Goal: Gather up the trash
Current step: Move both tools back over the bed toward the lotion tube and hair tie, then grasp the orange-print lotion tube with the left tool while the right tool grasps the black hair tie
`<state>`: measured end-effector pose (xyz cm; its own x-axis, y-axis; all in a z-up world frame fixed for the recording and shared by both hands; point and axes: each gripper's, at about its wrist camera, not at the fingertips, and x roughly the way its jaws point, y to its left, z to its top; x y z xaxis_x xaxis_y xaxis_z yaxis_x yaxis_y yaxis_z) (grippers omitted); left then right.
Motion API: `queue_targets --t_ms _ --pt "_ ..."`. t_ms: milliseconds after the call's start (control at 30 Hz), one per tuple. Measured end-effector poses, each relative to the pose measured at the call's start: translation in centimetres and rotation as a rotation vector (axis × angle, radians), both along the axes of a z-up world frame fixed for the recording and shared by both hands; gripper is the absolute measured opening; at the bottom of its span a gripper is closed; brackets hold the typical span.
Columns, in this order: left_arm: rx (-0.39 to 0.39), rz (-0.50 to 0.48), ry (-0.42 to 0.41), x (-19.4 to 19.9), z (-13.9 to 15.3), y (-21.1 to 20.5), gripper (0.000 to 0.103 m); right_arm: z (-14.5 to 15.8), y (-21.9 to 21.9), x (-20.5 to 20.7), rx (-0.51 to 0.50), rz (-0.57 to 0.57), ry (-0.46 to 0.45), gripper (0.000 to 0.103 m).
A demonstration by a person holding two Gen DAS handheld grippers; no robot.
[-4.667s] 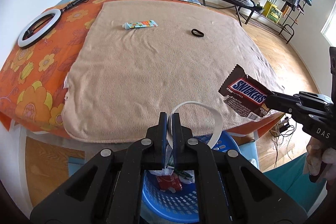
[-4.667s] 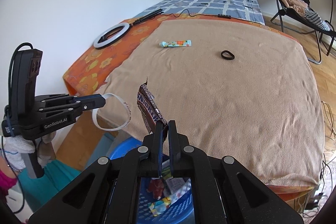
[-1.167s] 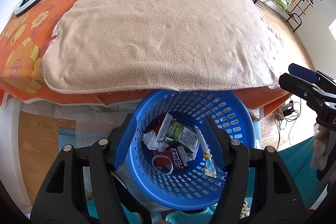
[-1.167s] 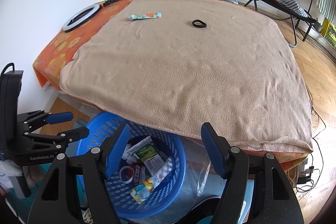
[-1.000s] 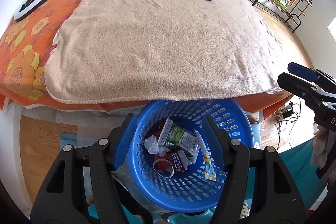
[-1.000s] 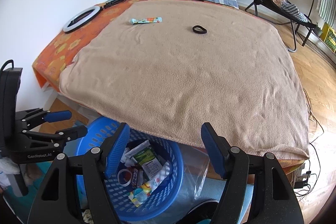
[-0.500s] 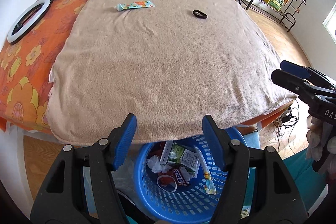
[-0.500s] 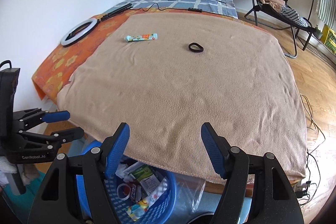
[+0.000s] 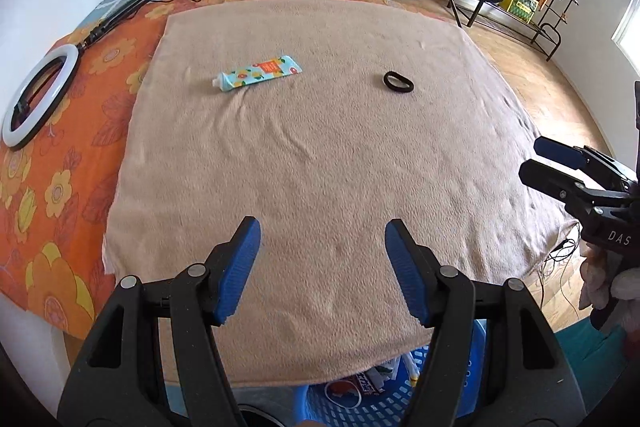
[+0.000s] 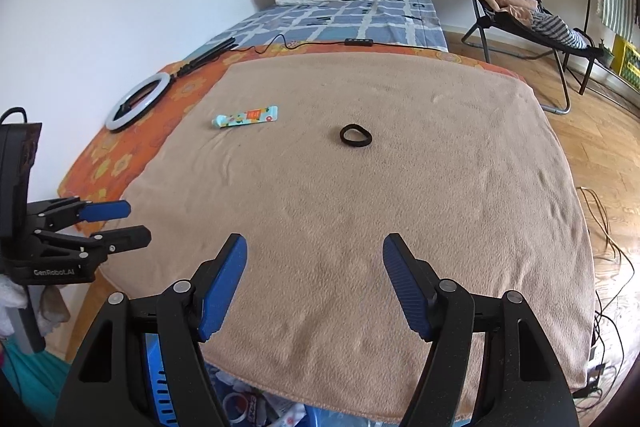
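Tan blanket (image 9: 320,155) mostly bare to its edges; one tube (image 9: 258,73) at 11 o'clock, one black ring (image 9: 397,82) at 1; blue basket (image 9: 476,343) likely partly underneath. Left gripper (image 9: 322,267) and right gripper (image 10: 314,281) jaws apart, empty.

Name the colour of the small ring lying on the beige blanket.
Black. The ring shows best in the right wrist view.

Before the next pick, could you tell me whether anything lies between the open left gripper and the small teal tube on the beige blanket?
Nothing visible does: only bare beige blanket lies between the left gripper and the teal tube.
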<state>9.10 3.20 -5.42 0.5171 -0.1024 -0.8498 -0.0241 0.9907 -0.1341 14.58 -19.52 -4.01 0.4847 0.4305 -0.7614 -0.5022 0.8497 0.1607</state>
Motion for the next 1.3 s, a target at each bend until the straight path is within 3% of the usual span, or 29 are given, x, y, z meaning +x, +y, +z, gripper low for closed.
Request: queue_targets --t_ms 367,733,1033,1300 --pt "0.063 -0.044 -0.048 5.7 1.3 0.8 0.067 -0.5 2.0 4.8 -0.020 0.010 0.018 0.070" --pt "0.086 -0.082 -0.043 10.5 0.1 1.3 0.067 -1.6 2.4 8.1 0.003 -0.016 0.059 0.070" --pt "-0.110 0.028 0.000 17.4 -1.5 6.7 0.067 -2.7 2.0 10.1 0.013 -0.044 0.091 0.070" --pt "-0.153 0.083 0.054 21.3 -4.9 9.5 0.067 -3.8 2.2 11.5 0.010 -0.053 0.110 0.070"
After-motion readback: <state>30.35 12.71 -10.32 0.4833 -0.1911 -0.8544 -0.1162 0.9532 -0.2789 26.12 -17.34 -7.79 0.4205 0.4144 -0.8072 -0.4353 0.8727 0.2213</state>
